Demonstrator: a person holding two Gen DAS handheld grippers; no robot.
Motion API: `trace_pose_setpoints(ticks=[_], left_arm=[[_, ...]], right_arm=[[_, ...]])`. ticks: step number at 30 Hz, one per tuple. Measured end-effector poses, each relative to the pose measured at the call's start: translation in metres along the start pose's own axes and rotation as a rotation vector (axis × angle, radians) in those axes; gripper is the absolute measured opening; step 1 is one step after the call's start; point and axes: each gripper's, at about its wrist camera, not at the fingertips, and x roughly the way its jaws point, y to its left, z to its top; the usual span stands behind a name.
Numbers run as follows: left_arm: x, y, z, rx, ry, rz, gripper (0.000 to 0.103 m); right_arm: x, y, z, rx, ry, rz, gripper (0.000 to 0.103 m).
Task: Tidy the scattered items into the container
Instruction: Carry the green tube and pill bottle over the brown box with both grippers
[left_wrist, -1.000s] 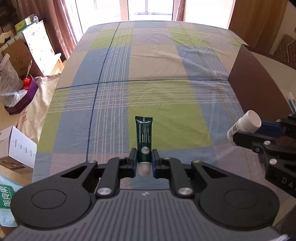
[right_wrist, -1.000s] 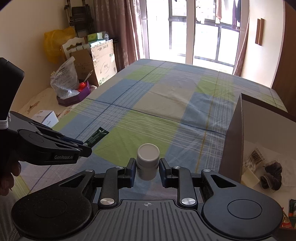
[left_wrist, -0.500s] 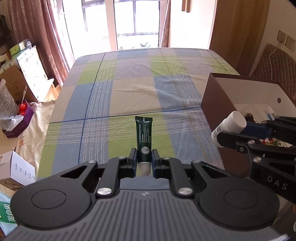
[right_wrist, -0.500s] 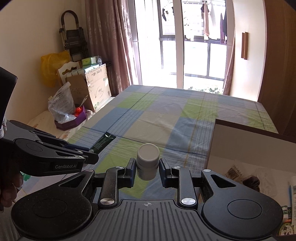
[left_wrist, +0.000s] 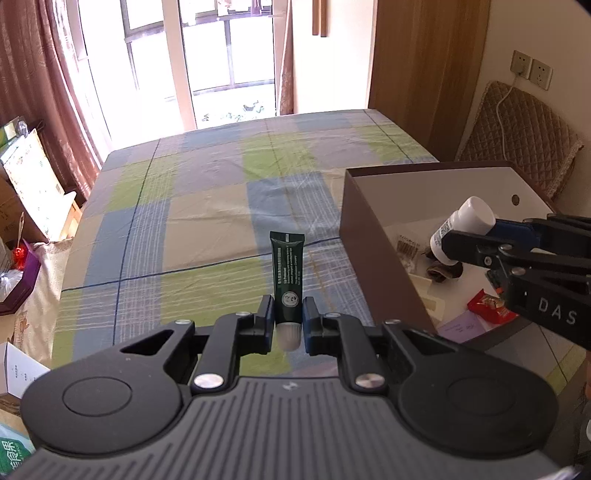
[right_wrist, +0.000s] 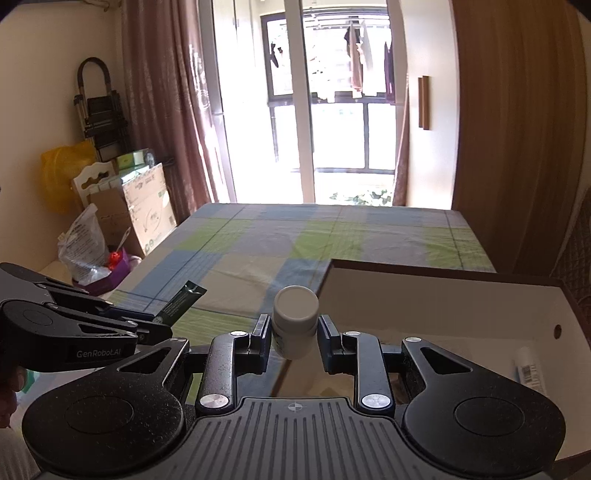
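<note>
The left gripper's (left_wrist: 289, 320) fingers pinch a dark green tube (left_wrist: 287, 280); the right gripper's (right_wrist: 294, 336) clamp a white pill bottle (right_wrist: 295, 320) above the box (left_wrist: 373, 258), which already holds several items.

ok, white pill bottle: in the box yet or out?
Out. The white-capped pill bottle is clamped in the right claw, held above the brown open box, not released.

A checked bedsheet (left_wrist: 207, 206) in blue, green and beige covers the bed; brown curtains (right_wrist: 166, 110) flank a bright glass door (right_wrist: 332, 122); cardboard boxes (right_wrist: 144, 210) and a yellow bag (right_wrist: 62, 173) crowd the corner; a quilted cushion (left_wrist: 517, 136) leans beneath wall sockets (left_wrist: 532, 70).
</note>
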Motion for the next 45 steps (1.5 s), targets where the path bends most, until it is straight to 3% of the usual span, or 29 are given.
trace_pose_setpoints(ticks=[18,45], left_arm=[[0.029,-0.095,0.037,0.104,-0.002,-0.162,0.012],[0.094,-0.162,0.040,0.169,0.131,-0.235,0.012]], right_arm=[[-0.034,-0.117,-0.004,0.127,-0.011,-0.228,0.029],[0.006,-0.195,-0.025,0.211,0.151,-0.283,0.029]])
